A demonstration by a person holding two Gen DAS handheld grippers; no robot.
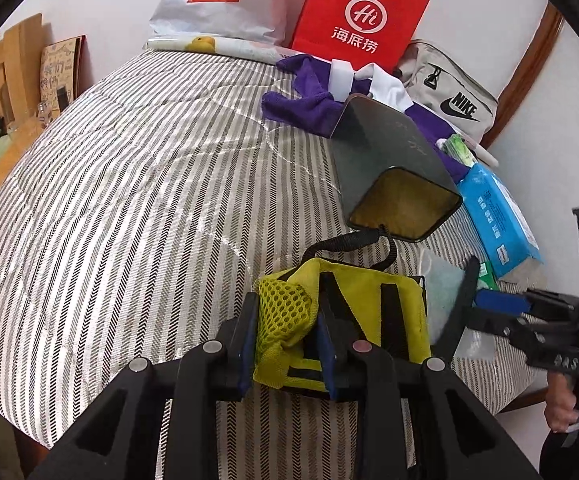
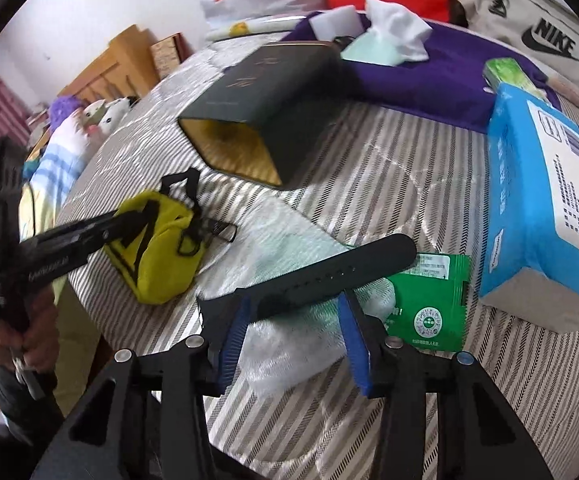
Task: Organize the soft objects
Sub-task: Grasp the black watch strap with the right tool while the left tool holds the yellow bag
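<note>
We have the yellow pouch pinched at its mesh corner in the left gripper, near the front edge of the striped bed. Our right gripper stands half wide over the dark strap and the clear wrap, apparently gripping neither. We should keep the pinch firm, lower the right squarely, and take one item only.

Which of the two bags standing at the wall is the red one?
The red paper bag with the round "Hi" logo; the other, the Miniso bag, is white with only a red square.
</note>
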